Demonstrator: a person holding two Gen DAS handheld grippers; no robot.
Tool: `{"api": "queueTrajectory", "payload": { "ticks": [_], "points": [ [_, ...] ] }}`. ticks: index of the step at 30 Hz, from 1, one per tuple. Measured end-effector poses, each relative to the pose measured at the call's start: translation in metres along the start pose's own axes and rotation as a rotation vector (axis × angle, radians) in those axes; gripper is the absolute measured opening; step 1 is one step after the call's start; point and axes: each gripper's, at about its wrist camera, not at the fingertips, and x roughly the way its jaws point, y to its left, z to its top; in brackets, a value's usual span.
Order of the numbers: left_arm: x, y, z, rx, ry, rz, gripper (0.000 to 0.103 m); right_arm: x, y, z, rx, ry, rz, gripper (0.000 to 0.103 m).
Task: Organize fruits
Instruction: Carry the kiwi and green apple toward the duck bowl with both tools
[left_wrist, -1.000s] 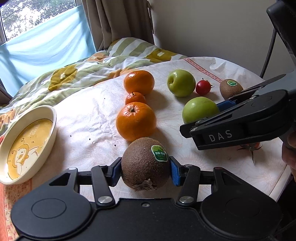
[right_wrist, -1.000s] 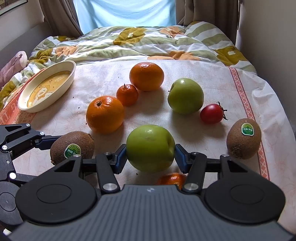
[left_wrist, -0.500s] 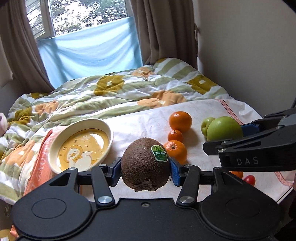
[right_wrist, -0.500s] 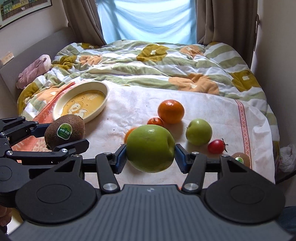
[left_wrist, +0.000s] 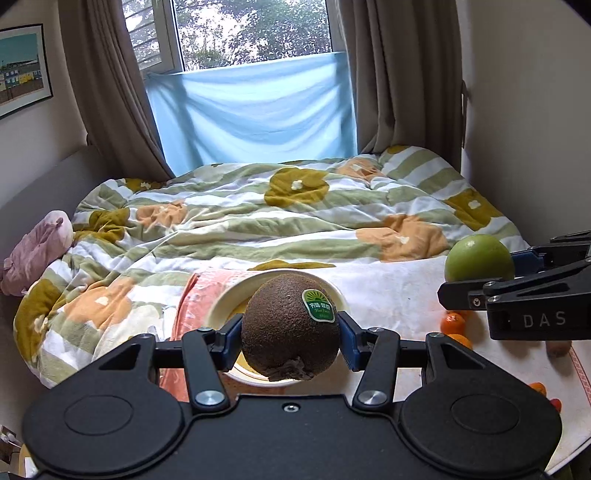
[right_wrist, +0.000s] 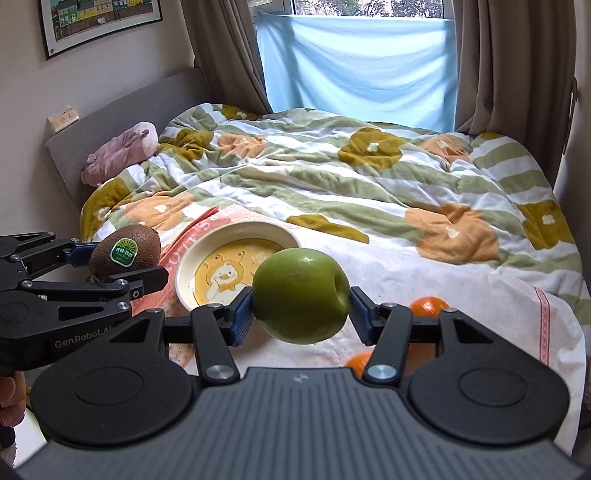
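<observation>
My left gripper (left_wrist: 291, 341) is shut on a brown kiwi (left_wrist: 290, 326) with a green sticker and holds it in the air in front of the cream duck-print bowl (left_wrist: 221, 306). My right gripper (right_wrist: 301, 312) is shut on a green apple (right_wrist: 301, 295), also lifted, just right of the bowl (right_wrist: 236, 236). The apple (left_wrist: 479, 258) and right gripper show at the right of the left wrist view. The kiwi (right_wrist: 125, 251) and left gripper show at the left of the right wrist view.
Oranges (right_wrist: 428, 306) and other fruit (left_wrist: 454, 321) lie on the white cloth (right_wrist: 480, 295) over the bed's near end, partly hidden by the grippers. A flowered quilt (right_wrist: 332, 177) covers the bed. A pink plush (right_wrist: 122, 151) lies by the headboard. Curtains and window are behind.
Both grippers have risen and swung left with their fruit, from low over the cloth to high near the bowl. The fruit left on the cloth has dropped toward the lower right of the views.
</observation>
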Motion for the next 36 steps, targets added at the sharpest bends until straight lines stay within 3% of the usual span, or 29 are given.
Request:
{"api": "queueTrajectory", "payload": {
  "ticks": [8,18,25,36],
  "points": [
    [0.046,0.056,0.021,0.005,0.035,-0.002,0.056,0.065,0.037,0.045,-0.006,0.009,-0.011,0.069],
    [0.137,0.098,0.031,0.046,0.099,-0.088,0.056,0.169,0.053,0.072,0.043,0.083,-0.061,0.069],
    [0.188,0.098,0.023,0.125,0.140,-0.181,0.056,0.224,0.053,0.072,0.088,0.140,-0.105,0.069],
    [0.239,0.079,0.000,0.229,0.201,-0.254,0.056,0.251,0.041,0.058,0.142,0.203,-0.153,0.069]
  ]
}}
